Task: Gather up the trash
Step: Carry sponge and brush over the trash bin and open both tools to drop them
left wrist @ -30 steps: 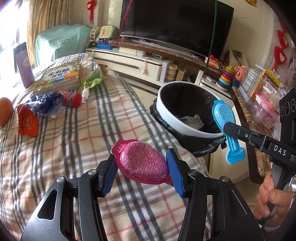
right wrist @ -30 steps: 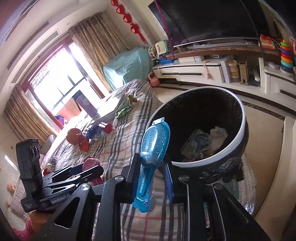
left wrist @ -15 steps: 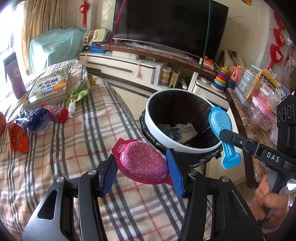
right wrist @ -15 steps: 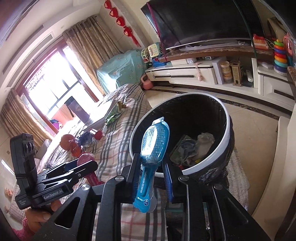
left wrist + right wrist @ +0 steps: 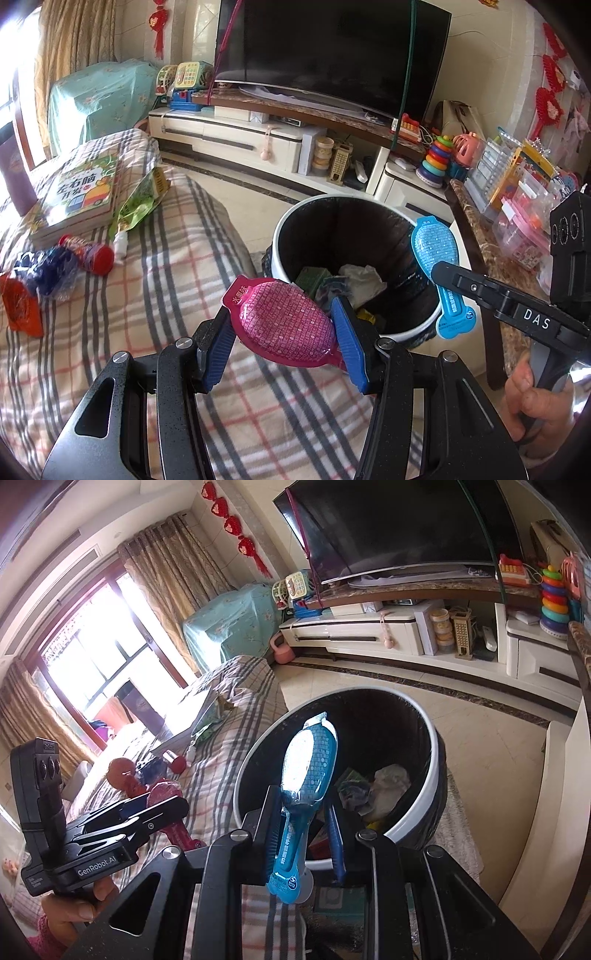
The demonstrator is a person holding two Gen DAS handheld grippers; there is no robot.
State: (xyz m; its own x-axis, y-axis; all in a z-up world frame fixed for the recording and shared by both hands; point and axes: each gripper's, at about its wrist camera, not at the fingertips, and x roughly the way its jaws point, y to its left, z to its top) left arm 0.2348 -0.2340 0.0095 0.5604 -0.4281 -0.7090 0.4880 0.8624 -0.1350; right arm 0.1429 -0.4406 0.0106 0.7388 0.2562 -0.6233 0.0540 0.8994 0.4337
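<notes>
- The left tool (image 5: 286,330) is gripping a pink packet (image 5: 284,325) across its wide body, both blue pads (image 5: 345,341) pressing on it.
- The right tool (image 5: 304,821) is clamping a blue packet (image 5: 308,775) by its narrow stem, the rounded head standing up ahead of the pads.
- Over the last second both tools have been travelling towards the trash bin (image 5: 284,236); it was sitting farther ahead and to the right of the left tool, and now its near rim is lying just beyond the pink packet's tip.
- In the right wrist view the bin mouth has grown and is now filling the space directly behind and below the blue packet.
- Neither grip has loosened during the approach, so both packets are being carried, not yet dropped.
- The bin is already holding crumpled paper (image 5: 360,275) and other scraps.
- This probably means the drop is close: the blue packet seems over the opening, while the pink one looks short of the rim and likely needs a little more forward travel.
- More rubbish is waiting behind and left of the left tool on the checked bed (image 5: 155,288): a red-capped wrapper (image 5: 88,253), an orange packet (image 5: 22,306) and a green bag (image 5: 140,201) beside some books (image 5: 79,192).
</notes>
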